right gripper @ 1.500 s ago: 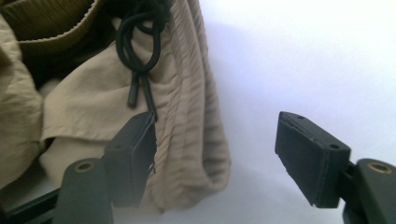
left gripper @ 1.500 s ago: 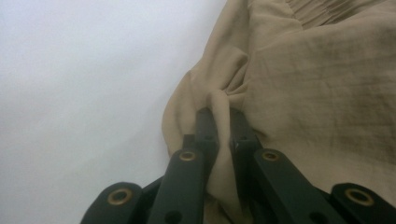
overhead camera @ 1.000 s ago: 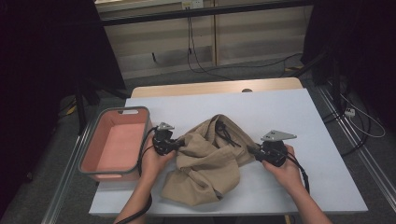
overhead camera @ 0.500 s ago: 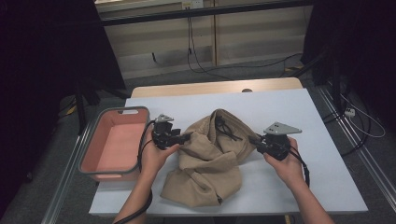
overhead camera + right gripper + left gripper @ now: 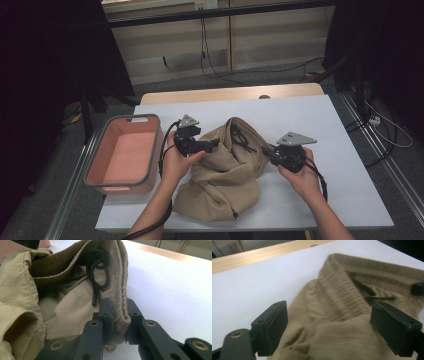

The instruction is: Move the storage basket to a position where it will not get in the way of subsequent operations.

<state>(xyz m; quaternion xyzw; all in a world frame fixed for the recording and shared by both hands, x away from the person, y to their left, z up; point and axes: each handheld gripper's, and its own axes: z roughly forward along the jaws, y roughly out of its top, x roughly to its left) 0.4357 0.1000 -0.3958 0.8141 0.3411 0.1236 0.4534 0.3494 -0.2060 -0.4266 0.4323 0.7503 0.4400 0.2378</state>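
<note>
The khaki trousers [image 5: 227, 175] lie crumpled on the near middle of the white table [image 5: 350, 200], legs toward the near edge, elastic waistband [image 5: 120, 277] raised toward the far side.

The right tongs [image 5: 272, 152] are closed on the right part of the waistband; in the right gripper view the pads [image 5: 106, 312] pinch the gathered hem between them. The left tongs [image 5: 212, 145] have just been opening and now stand wide. In the left gripper view the fabric lies below and between the pads [image 5: 272, 327] without being pressed, so nothing is held on that side.

Risks from here:
- With a single grip, the waistband may sag or twist, and the left side may fold under itself.
- The black drawstring [image 5: 97, 267] loops inside the waistband opening. A regrasp by the left tongs could catch the cord instead of the cloth and pull it out of line.
- A hard pull by the right tongs could drag the whole garment to the right, since nothing anchors it.

Surroundings: a pink bin [image 5: 125, 155] with a grey rim stands on the left edge of the table, just beside the left hand [image 5: 177, 162], and limits a leftward swing. A wooden strip [image 5: 230, 94] borders the far edge. Cables [image 5: 220, 65] trail on the floor beyond it.
</note>
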